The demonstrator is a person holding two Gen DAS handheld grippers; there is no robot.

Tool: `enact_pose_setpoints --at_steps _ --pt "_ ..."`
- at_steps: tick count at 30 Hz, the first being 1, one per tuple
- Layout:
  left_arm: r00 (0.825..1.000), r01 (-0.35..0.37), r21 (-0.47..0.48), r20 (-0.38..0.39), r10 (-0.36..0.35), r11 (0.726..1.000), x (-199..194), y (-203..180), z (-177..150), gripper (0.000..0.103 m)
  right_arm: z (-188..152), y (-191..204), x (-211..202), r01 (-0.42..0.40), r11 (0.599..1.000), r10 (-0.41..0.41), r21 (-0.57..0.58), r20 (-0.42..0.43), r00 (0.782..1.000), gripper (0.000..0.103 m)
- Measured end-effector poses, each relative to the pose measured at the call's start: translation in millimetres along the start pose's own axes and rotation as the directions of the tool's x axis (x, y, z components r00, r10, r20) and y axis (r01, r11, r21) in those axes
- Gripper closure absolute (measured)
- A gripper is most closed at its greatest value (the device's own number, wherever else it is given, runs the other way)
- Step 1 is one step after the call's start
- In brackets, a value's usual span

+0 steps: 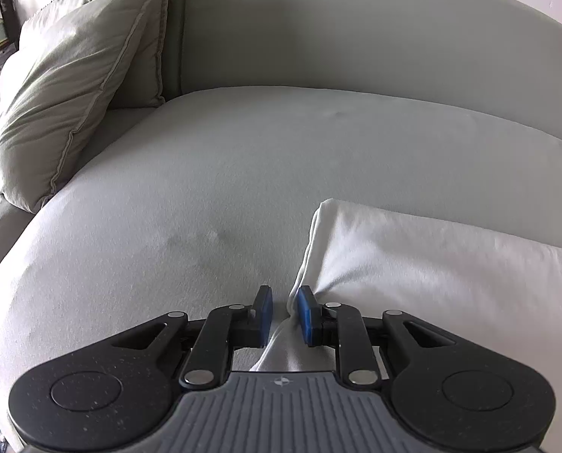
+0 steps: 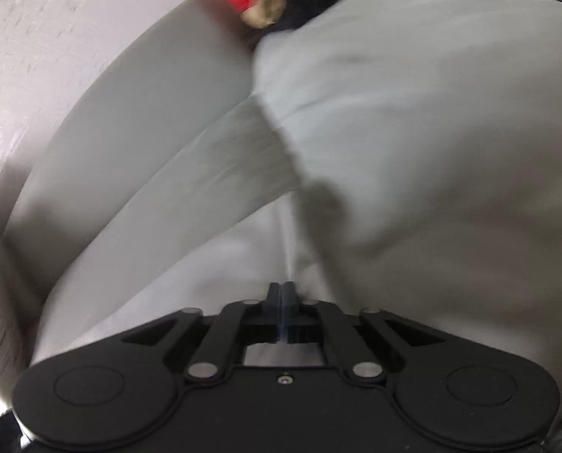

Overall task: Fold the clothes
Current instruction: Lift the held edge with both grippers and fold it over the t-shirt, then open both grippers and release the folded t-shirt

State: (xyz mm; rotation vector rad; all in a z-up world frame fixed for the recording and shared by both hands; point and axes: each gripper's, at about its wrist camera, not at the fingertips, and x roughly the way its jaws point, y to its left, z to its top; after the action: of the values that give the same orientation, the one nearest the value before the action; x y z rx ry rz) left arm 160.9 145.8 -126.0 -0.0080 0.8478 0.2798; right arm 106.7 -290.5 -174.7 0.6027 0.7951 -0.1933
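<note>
Two grippers are down over the grey sofa seat [image 1: 205, 173]. L gripper [image 1: 284, 311] has its blue pads a little apart w/ a bunched edge of the white cloth [image 1: 432, 271] between them; the right pad touches it, but a firm pinch I can't tell. Cloth lies flat on the seat's right front part. Grey cushion [image 1: 73, 102] leans in the seat's back left corner. R gripper [image 2: 281, 304] has fingers pressed fully together just over pale cloth [image 2: 205, 264]; view is blurry, can't tell if any is caught.
</note>
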Motion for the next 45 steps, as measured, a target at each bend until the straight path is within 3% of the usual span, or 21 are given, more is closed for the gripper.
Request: enact_pose_setpoints --at_steps 4,6,10,14,16,18,21,23,25,28,31,34,38,40,42,45 --pt "1.0 0.008 -0.011 0.026 -0.008 1.0 -9 2 -3 0.083 8 -10 -21 0.04 0.999 -0.04 0.017 -0.01 0.999 0.103" --pt "0.997 0.033 -0.036 0.071 -0.031 0.999 -24 8 -5 0.083 6 -10 -39 0.039 0.999 -0.039 -0.008 0.014 0.999 0.096" --pt "0.973 0.175 -0.043 0.162 -0.166 0.984 -70 22 -26 0.084 0 0 -82 -0.086 0.992 0.09 -0.094 0.042 0.995 0.091" --pt "0.948 0.301 0.057 0.089 -0.305 0.952 -90 1 -55 0.083 -33 23 -94 -0.229 0.954 0.22 -0.191 -0.066 0.973 0.089" --pt "0.958 0.272 0.149 0.055 -0.283 0.951 -94 -18 -67 0.082 -52 39 -91 -0.27 0.924 0.247 -0.269 -0.116 0.962 0.086" --pt "0.97 0.223 0.243 0.038 -0.239 0.944 -100 -37 -79 0.079 -63 59 -77 -0.229 0.896 0.192 -0.38 -0.134 0.972 0.082" --pt "0.981 0.18 0.287 0.013 -0.192 0.941 -109 -40 -90 0.068 -79 68 -71 -0.028 0.831 0.002 -0.556 -0.047 0.999 0.082" --pt "0.984 0.174 0.268 -0.007 -0.179 0.948 -117 -34 -97 0.061 -75 54 -76 0.02 0.835 -0.05 -0.55 -0.04 0.998 0.08" --pt "0.984 0.176 0.239 -0.044 -0.17 0.955 -122 -28 -101 0.053 -70 40 -80 0.061 0.842 -0.097 -0.536 -0.039 0.994 0.056" --pt "0.985 0.163 0.223 -0.1 -0.144 0.961 -127 -19 -106 0.042 -63 25 -88 0.126 0.842 -0.168 -0.525 -0.032 0.985 0.056" --pt "0.991 0.126 0.265 -0.086 -0.107 0.956 -142 -15 -112 0.043 -58 22 -100 0.162 0.85 -0.187 -0.501 0.0 0.982 0.057" --pt "0.991 0.135 0.263 -0.036 -0.13 0.955 -161 -12 -115 0.04 -57 14 -122 0.06 0.891 -0.066 -0.451 0.003 0.998 0.057" --pt "0.979 0.201 0.234 -0.006 -0.205 0.951 -178 -26 -107 0.03 -62 12 -133 -0.087 0.917 0.082 -0.389 -0.031 0.996 0.062" --pt "0.972 0.223 0.267 0.011 -0.235 0.937 -183 -44 -104 0.025 -66 21 -127 -0.158 0.907 0.134 -0.39 -0.089 0.987 0.079" --pt "0.971 0.219 0.319 0.022 -0.239 0.922 -184 -63 -102 0.018 -72 37 -117 -0.204 0.882 0.155 -0.426 -0.146 0.977 0.082" --pt "0.967 0.219 0.381 0.035 -0.251 0.898 -175 -88 -98 0.014 -77 62 -109 -0.239 0.834 0.183 -0.497 -0.161 0.97 0.082"
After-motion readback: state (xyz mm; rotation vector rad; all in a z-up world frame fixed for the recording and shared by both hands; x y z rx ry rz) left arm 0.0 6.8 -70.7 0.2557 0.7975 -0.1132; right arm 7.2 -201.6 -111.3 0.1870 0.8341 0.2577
